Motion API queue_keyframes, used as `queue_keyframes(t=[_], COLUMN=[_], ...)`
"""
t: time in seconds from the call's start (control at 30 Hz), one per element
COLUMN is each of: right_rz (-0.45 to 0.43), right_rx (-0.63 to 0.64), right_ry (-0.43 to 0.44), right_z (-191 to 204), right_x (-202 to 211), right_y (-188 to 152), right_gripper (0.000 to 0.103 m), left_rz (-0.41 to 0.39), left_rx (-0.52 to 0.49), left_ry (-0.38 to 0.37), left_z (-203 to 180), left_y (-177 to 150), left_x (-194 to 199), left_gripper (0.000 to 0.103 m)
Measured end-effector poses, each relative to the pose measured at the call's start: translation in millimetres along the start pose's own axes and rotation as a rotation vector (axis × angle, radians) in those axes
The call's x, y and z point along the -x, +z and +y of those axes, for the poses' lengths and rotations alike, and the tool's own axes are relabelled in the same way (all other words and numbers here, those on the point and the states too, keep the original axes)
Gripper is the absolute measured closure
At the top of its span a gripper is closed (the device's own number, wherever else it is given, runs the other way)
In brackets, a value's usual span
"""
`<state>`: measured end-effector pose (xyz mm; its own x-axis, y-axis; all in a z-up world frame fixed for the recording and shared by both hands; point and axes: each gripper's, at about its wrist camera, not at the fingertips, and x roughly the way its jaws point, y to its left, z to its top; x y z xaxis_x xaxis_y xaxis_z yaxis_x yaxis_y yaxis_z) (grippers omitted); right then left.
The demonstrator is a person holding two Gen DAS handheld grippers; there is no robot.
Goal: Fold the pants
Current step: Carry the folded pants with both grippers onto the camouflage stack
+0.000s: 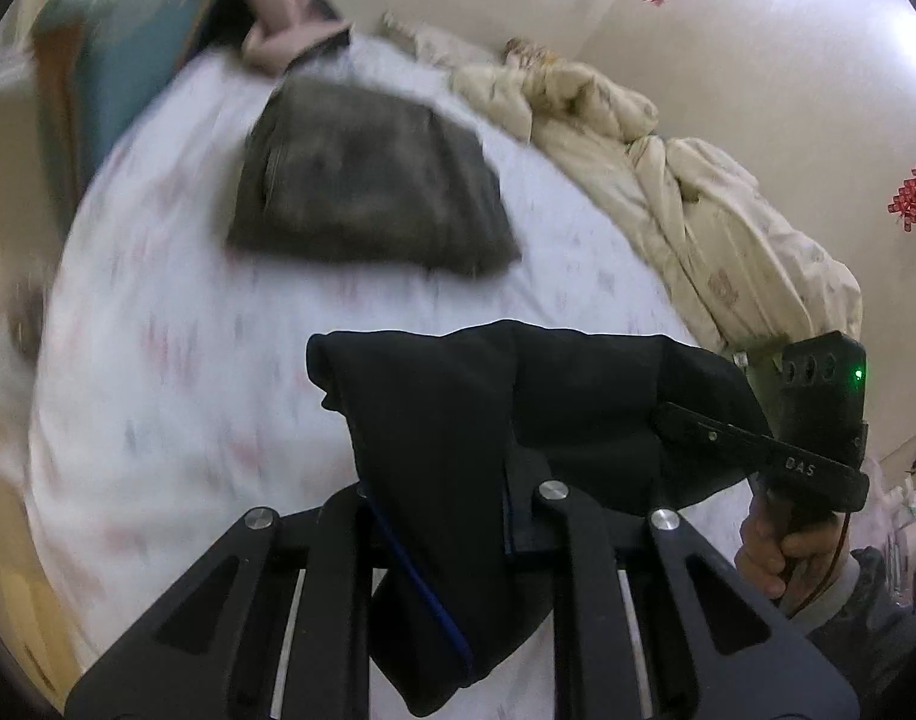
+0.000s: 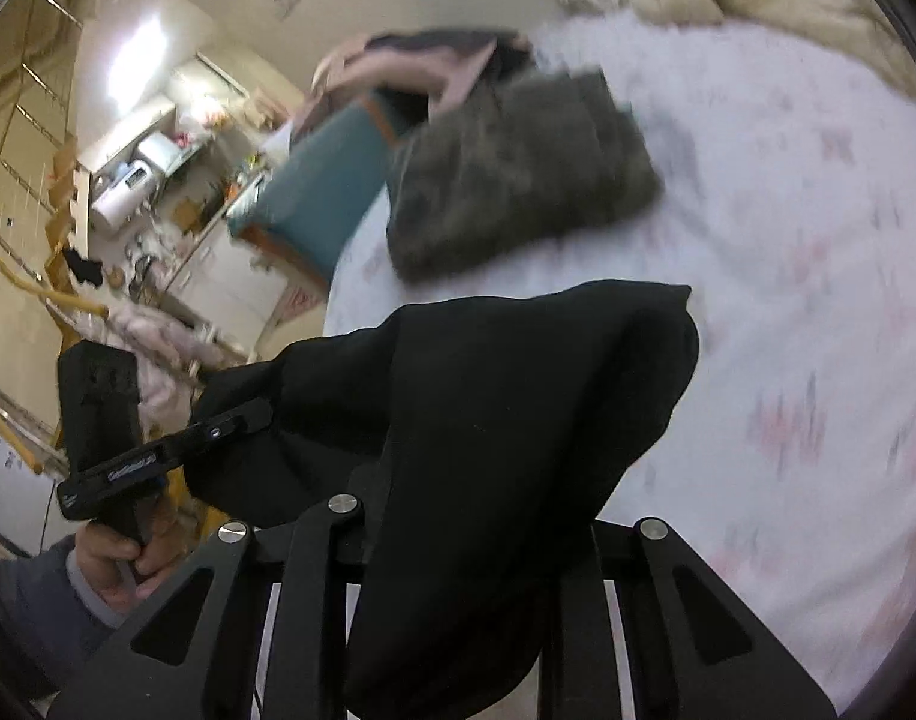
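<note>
Black pants point(image 1: 458, 420) hang in the air above the bed, held by both grippers. My left gripper point(image 1: 452, 480) is shut on the pants; the cloth drapes over its fingers and hides the tips. My right gripper point(image 2: 475, 480) is shut on the same black pants point(image 2: 487, 408), its tips also hidden by cloth. The right gripper shows in the left wrist view point(image 1: 685, 420), the left gripper in the right wrist view point(image 2: 242, 414), each clamped on the fabric edge. A folded grey garment point(image 1: 368, 180) lies on the bed; it also shows in the right wrist view point(image 2: 517, 168).
The bed has a white patterned sheet point(image 1: 188, 330). A crumpled cream quilt point(image 1: 667, 162) lies along the far wall. A teal headboard point(image 1: 128, 60) with pink clothes stands at the bed's end. Cluttered shelves and a rack point(image 2: 146, 180) stand beyond the bed.
</note>
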<state>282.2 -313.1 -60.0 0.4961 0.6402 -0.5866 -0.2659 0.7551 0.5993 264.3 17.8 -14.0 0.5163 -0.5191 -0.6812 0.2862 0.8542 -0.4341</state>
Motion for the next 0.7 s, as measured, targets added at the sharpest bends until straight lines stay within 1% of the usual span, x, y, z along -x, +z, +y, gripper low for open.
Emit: queue_keyframes(t=[0.1,0.13,0.17,0.2,0.23,0.27,0.33,0.43,0.5,0.57,0.6,0.63,0.67,0.7], right_rz=[-0.010,-0.011,-0.009,-0.011,-0.012,-0.011,-0.008,0.031,0.054,0.067,0.064,0.055,0.044,0.036], right_rx=[0.046,0.065,0.073,0.079,0.084,0.093,0.102,0.126,0.116,0.087,0.072,0.044,0.003,-0.010], right_ry=[-0.017,-0.028,-0.031,-0.035,-0.037,-0.040,-0.039,-0.077,-0.098,-0.111,-0.124,-0.144,-0.139,-0.138], right_z=[-1.5,-2.9,-4.8,-5.6,-7.7,-9.7,-16.3,-24.9,-37.8,-57.3,-67.8,-82.1,-96.9,-104.4], right_x=[-25.8,-39.1,-49.3,-59.9,-72.1,-82.0,-107.1,-148.4,-175.2,-194.3,-198.8,-202.4,-203.6,-203.0], right_y=[60.3,88.3,107.0,124.2,146.4,165.7,201.6,231.1,244.1,252.7,255.3,258.5,262.0,262.1], right_gripper=[0.081,0.081,0.081,0.081,0.081,0.081,0.081,0.081,0.081,0.078,0.069,0.060,0.056,0.049], left_rz=[-0.028,-0.038,-0.043,-0.051,-0.059,-0.067,-0.075,-0.075,-0.039,-0.046,-0.052,-0.050,-0.048,-0.054], left_rx=[-0.037,-0.051,-0.064,-0.087,-0.102,-0.108,-0.106,-0.094,-0.082,-0.105,-0.095,-0.088,-0.077,-0.068], left_ry=[0.027,0.038,0.047,0.066,0.077,0.081,0.106,0.154,0.178,0.198,0.196,0.188,0.171,0.150], left_z=[6.3,9.5,12.6,19.9,26.5,32.2,51.8,77.3,92.9,105.5,114.8,120.2,124.7,130.2], left_y=[56.3,77.1,93.5,119.9,139.4,150.1,183.2,214.3,223.7,227.5,228.0,227.9,227.9,226.3], left_x=[-17.4,-25.7,-33.2,-47.2,-58.2,-63.2,-87.5,-122.1,-147.4,-164.6,-172.1,-175.8,-177.6,-178.6], left_gripper=[0.089,0.089,0.089,0.089,0.089,0.089,0.089,0.089,0.089,0.086,0.082,0.080,0.079,0.073])
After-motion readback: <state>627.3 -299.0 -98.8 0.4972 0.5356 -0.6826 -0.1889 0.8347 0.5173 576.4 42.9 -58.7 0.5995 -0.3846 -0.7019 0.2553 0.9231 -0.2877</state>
